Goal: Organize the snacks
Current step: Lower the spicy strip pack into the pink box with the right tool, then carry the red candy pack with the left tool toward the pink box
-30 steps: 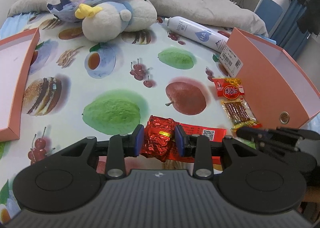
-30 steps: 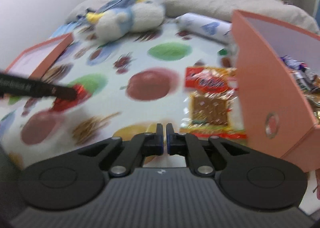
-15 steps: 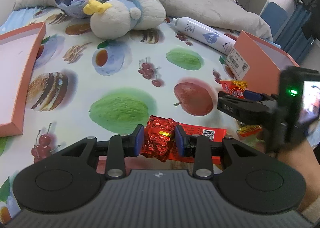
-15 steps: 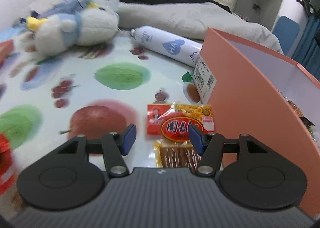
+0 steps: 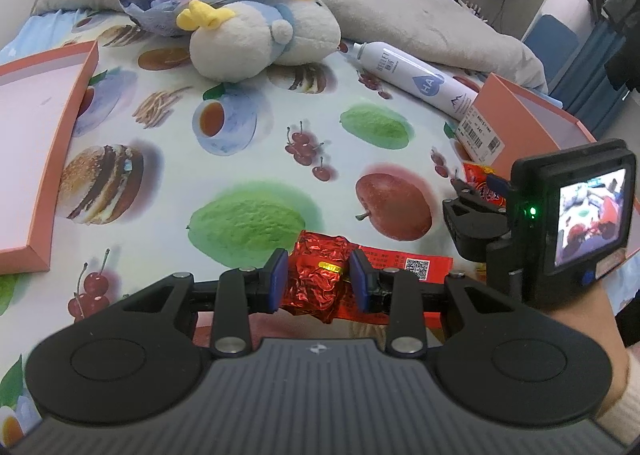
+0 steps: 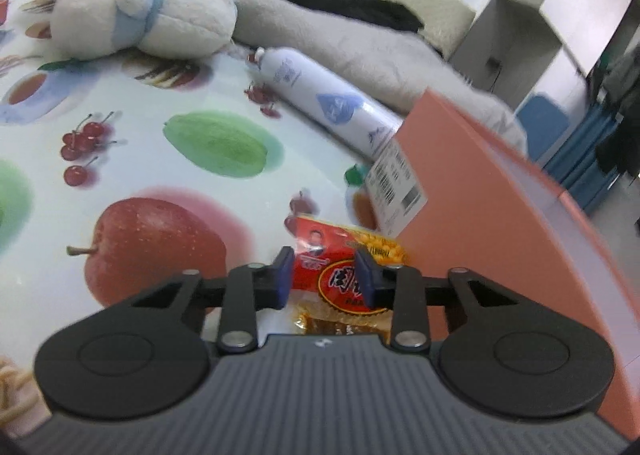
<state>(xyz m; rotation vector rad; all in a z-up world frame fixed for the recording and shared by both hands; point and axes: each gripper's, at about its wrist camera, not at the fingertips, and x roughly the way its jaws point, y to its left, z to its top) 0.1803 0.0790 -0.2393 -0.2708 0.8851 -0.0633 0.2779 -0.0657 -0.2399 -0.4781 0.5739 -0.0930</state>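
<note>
The right claw (image 6: 325,280) is now sitting over the red-and-yellow snack packet (image 6: 344,255) where a second ago it was hanging over bare printed cloth beside that packet, pads together; its jaws are closing with the packet's top between them, and whether the pads are pressing yet is not clear; so a second pickup seems to be starting. The left claw (image 5: 319,282) is still staying clamped on the crumpled red foil snack (image 5: 316,279), hardly shifted, low over the fruit-print bed cover (image 5: 248,159).

The orange box (image 6: 492,223) is standing just right of the packet, its wall with the barcode label close to the right pad; there is little room that side. The white spray can (image 6: 324,103) is lying behind, the plush toy (image 6: 136,19) further back; the orange lid (image 5: 36,127) is well apart at the left. Open cover is lying to the left and front for lifting clear.
</note>
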